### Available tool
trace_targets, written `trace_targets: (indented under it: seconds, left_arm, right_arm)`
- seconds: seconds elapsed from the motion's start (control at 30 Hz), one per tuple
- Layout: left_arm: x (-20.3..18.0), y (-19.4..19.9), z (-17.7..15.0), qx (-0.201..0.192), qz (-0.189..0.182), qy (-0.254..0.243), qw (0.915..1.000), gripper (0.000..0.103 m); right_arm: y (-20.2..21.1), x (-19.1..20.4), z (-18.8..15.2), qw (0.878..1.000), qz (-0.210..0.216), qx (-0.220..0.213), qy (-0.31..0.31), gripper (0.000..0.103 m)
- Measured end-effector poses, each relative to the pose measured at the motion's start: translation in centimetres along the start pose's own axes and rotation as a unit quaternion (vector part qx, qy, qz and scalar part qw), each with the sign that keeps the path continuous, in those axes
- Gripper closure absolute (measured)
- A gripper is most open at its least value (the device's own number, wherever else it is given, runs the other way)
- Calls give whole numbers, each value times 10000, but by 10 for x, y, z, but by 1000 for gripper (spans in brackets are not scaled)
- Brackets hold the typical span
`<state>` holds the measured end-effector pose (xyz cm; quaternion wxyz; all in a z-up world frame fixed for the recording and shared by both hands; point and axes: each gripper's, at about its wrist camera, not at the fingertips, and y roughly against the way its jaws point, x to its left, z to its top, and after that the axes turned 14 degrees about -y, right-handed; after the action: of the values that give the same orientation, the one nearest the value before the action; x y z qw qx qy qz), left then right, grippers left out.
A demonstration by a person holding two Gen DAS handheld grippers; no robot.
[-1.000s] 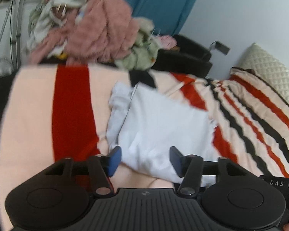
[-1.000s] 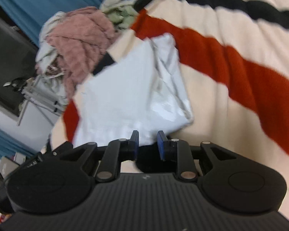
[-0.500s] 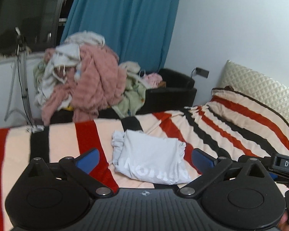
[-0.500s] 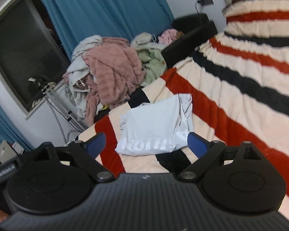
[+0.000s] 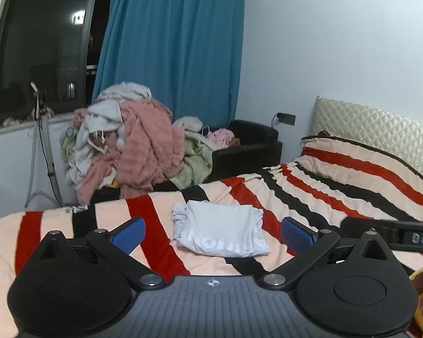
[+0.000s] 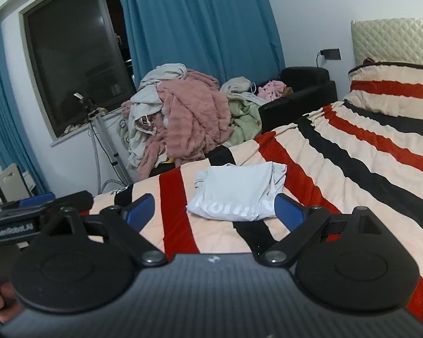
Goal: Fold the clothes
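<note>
A folded white t-shirt (image 5: 221, 229) with mirrored white lettering lies on the striped blanket (image 5: 338, 194) of the bed; the right wrist view shows the same t-shirt (image 6: 237, 194). My left gripper (image 5: 213, 229) hangs open, raised and well back from the shirt, with nothing between its blue pads. My right gripper (image 6: 214, 209) is also open and empty, held above the bed short of the shirt. Part of the other gripper (image 6: 22, 219) shows at the left of the right wrist view. A heap of unfolded clothes (image 5: 127, 146), pink, white and green, sits beyond the bed.
A black armchair (image 5: 248, 143) stands by the blue curtain (image 5: 169, 56). A metal stand (image 5: 43, 146) leans under the dark window (image 5: 42, 48). The quilted headboard (image 5: 380, 129) and a striped pillow (image 5: 361, 160) are at the right. The blanket (image 6: 352, 163) spreads wide right of the shirt.
Both grippers let go of the white t-shirt, opened wide and drew up and back from it. The shirt stays folded on the blanket.
</note>
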<state>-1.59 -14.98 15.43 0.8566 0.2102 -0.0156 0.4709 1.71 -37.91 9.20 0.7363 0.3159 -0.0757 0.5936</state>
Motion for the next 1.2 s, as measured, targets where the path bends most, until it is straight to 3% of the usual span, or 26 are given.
trace_targets:
  seconds: [0.27, 0.4, 0.53, 0.73, 0.93, 1.2]
  left_arm:
    - [-1, 47, -47, -268, 360, -15, 9990, 0]
    - [13, 57, -70, -315, 294, 371, 9984, 0]
    - [19, 61, -89, -346, 366, 390, 9980, 0]
    - [13, 55, -107, -295, 511, 142, 9982, 0]
    - [16, 44, -122, -212, 456, 293, 9983, 0]
    - [12, 27, -150, 161, 500, 149, 9985, 0]
  right_arm:
    - [19, 7, -45, 9970, 13, -612, 469, 10]
    - [21, 12, -71, 9948, 130, -752, 673, 10]
    - [21, 19, -99, 9909, 208, -933, 950, 10]
    - [7, 15, -122, 9915, 155, -906, 916, 10]
    - [-7, 6, -139, 9922, 45, -834, 921, 10]
    - [-14, -3, -149, 9927, -34, -855, 851, 10]
